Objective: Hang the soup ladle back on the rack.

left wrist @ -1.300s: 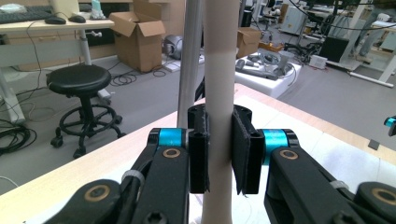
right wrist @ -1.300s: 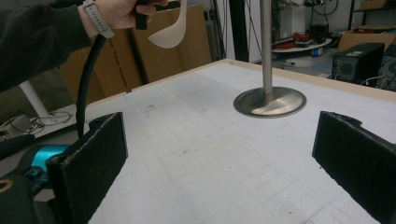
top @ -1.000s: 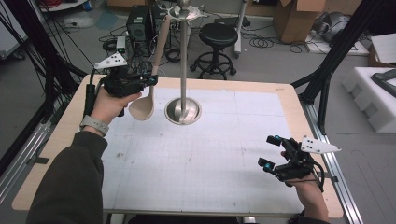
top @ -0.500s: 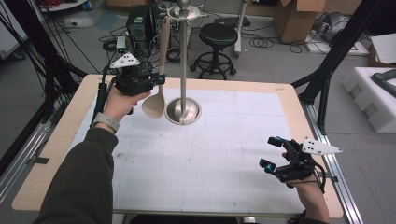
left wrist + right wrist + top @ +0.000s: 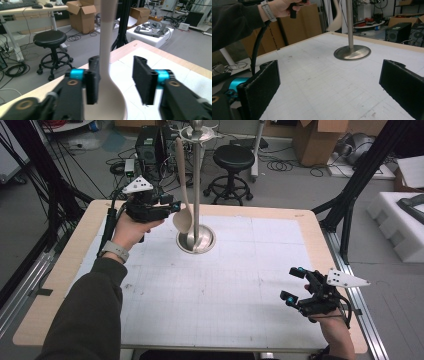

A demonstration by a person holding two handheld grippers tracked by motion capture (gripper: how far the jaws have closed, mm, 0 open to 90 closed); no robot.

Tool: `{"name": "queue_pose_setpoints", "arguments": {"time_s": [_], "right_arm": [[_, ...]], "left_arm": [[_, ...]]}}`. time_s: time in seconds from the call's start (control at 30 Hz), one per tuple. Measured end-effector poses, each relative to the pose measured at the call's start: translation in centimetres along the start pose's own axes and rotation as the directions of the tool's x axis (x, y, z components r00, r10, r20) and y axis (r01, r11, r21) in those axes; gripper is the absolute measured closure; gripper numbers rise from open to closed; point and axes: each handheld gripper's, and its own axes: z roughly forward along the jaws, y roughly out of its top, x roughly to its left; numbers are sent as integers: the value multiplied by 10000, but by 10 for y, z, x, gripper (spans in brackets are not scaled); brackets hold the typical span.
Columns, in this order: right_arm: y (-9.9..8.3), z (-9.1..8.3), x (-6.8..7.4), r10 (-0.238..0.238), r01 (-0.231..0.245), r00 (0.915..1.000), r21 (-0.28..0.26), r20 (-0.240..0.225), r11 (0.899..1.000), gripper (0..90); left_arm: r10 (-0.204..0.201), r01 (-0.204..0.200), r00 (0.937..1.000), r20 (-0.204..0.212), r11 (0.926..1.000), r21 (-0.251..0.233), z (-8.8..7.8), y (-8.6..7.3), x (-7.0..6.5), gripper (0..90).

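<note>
The left gripper [image 5: 117, 82] is standing with its jaws partly apart; they have just been opening, and the spoon [image 5: 106, 75] is hanging between them, its neck lying against the left pad while the right pad is standing clear of it. In the high view the left gripper [image 5: 172, 209] is pointing at the spoon [image 5: 183, 195] from the table's far left, with the spoon bowl just beside its tips. The spoon is hanging nearly upright, bowl down, from the top of the stand [image 5: 197, 180]; its handle is running up alongside the pole, and the bowl is hovering just above the stand's round base, not resting on it. The stand is sitting on the white mat [image 5: 225, 290] toward the far edge of the table [image 5: 65, 270].

The right gripper [image 5: 294, 284] is resting low at the near right of the table, well apart from the stand, its jaws spread wide with nothing between them. Its own view is looking across the mat at the stand [image 5: 352, 51].
</note>
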Motion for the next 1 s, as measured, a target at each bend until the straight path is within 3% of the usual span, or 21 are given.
{"name": "queue_pose_setpoints", "arguments": {"time_s": [0.1,0.17,0.27,0.37,0.47,0.57,0.67,0.73,0.8,1.0], "right_arm": [[1,1,1,-25,25,10000,16,-14,10000,22],[2,1,2,-45,45,10000,15,-41,10000,22],[2,1,3,-80,80,10000,-2,-48,10000,22],[2,3,4,-48,49,10000,45,-65,10000,22],[2,5,4,-74,76,9999,137,-111,9999,22],[1,8,4,-63,66,9999,186,-133,9998,22],[1,10,4,-75,80,9999,299,-151,9995,22],[0,11,4,-19,23,9999,340,-136,9994,22],[0,11,4,-67,71,9999,344,-121,9994,22],[1,11,6,-144,145,9999,208,-30,9997,22]], "left_arm": [[262,-257,9994,233,9995,-195,-8,0,-2,416],[214,-209,9993,305,9996,-189,-11,-1,-3,265],[578,-578,9972,468,9983,-7,-16,-5,-7,148],[368,-373,9971,670,9993,51,-19,-9,-10,18],[-19,-1,9950,995,9998,202,-25,-14,-11,17],[380,-393,9944,990,9992,110,-30,-19,-15,17],[464,-454,9926,1118,9989,-112,-36,-24,-18,17],[354,-371,9913,1271,9993,108,-38,-30,-19,17],[576,-620,9920,1123,9974,367,-40,-39,-20,17],[453,-475,9920,1180,9987,162,-51,-61,-19,17]]}}
